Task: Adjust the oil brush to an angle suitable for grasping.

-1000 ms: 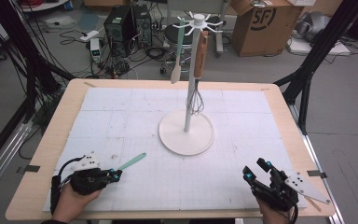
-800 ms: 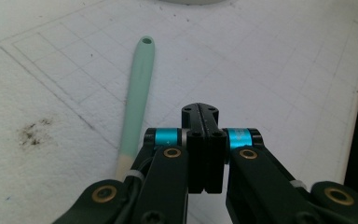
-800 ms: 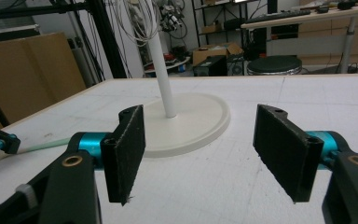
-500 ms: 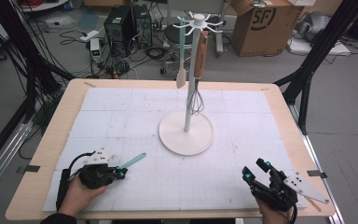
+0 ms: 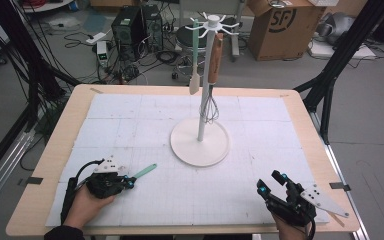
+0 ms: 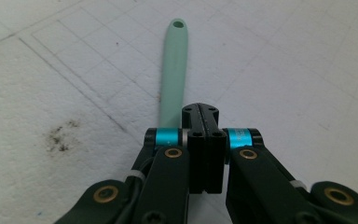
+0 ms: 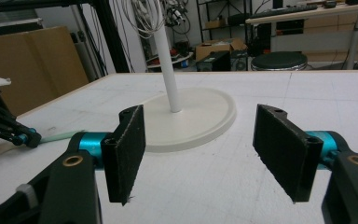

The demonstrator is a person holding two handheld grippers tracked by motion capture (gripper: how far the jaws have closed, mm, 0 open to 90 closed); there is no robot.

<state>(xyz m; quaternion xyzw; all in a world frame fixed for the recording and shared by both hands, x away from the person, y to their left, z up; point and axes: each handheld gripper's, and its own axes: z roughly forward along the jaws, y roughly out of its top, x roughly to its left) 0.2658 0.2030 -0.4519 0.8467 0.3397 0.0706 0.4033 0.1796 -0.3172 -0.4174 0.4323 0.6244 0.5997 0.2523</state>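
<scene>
1. Jaws of the left gripper (image 6: pixel 200 116) are pressed together at the near-left part of the counter (image 5: pixel 55 150); whether they pinch the mint-green utensil handle (image 6: pixel 175 70) cannot be told.
2. That handle lies flat on the white mat (image 5: pixel 145 125), reaching out past the jaw tips toward the rack.
3. Jaws of the right gripper (image 7: pixel 200 154) stand spread with nothing between them, near the counter's near-right corner.
4. Mid-counter stands a white utensil rack (image 5: pixel 200 142), carrying a spatula (image 5: pixel 195 55) and a whisk (image 5: pixel 211 85).
</scene>
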